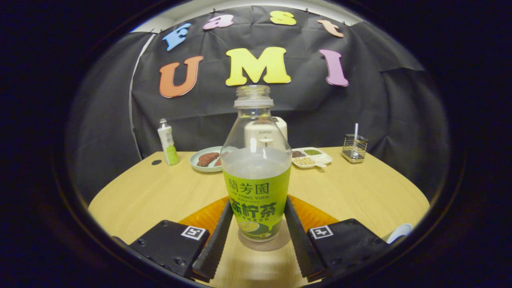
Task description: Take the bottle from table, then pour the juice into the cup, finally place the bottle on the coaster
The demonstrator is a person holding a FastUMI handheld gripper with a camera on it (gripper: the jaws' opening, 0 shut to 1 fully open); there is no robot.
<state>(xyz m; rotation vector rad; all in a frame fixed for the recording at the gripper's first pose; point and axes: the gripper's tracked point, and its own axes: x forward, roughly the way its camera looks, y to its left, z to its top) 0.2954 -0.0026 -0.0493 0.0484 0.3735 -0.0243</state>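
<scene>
A clear uncapped bottle [256, 160] with a green label, about half full of pale juice, stands upright between my fingers. My gripper [259, 202] is shut on it, with both black ribbed fingers [218, 236] pressed against the label's lower sides. An orange coaster [200, 218] lies on the wooden table [360, 192] under and behind the fingers. Whether the bottle's base rests on it or just at its near edge, I cannot tell. The rim of a white cup [400, 231] peeks out just right of the right finger's mount.
Along the table's far side stand a small green-labelled bottle [168, 142], a plate of brown food [206, 160], a white divided dish of grains [311, 157] and a wire holder [355, 147]. A white appliance [281, 126] sits behind the held bottle.
</scene>
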